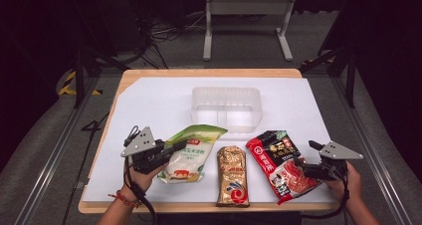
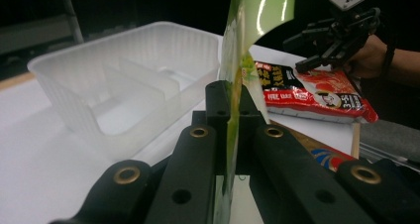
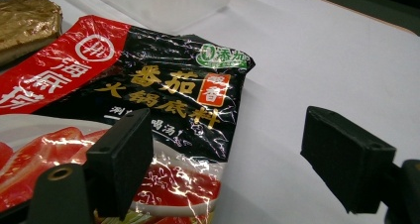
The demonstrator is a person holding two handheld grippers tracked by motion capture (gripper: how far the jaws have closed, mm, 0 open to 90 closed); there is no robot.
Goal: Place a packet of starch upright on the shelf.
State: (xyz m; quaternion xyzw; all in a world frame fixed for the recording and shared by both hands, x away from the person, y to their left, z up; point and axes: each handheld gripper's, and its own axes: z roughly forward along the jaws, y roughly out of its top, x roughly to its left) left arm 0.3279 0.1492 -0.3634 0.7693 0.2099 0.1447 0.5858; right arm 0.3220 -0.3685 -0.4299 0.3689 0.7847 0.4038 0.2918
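My left gripper (image 1: 178,148) is shut on the lower left edge of a green and white pouch (image 1: 191,154), which tilts up off the white table. In the left gripper view the jaws (image 2: 231,105) pinch the pouch (image 2: 257,11), and it rises upright between them. A red and black hotpot-base pouch (image 1: 278,161) lies flat at the front right. My right gripper (image 1: 304,154) rests open at that pouch's right edge. In the right gripper view, one jaw hangs over the red pouch (image 3: 163,85) and the other over bare table, with the gripper (image 3: 233,154) holding nothing.
A gold pouch (image 1: 232,177) lies between the two others near the front edge. A clear divided plastic container (image 1: 226,108) stands mid-table behind them. The white sheet covers a wooden table (image 1: 199,73). A metal frame (image 1: 246,8) stands on the floor beyond.
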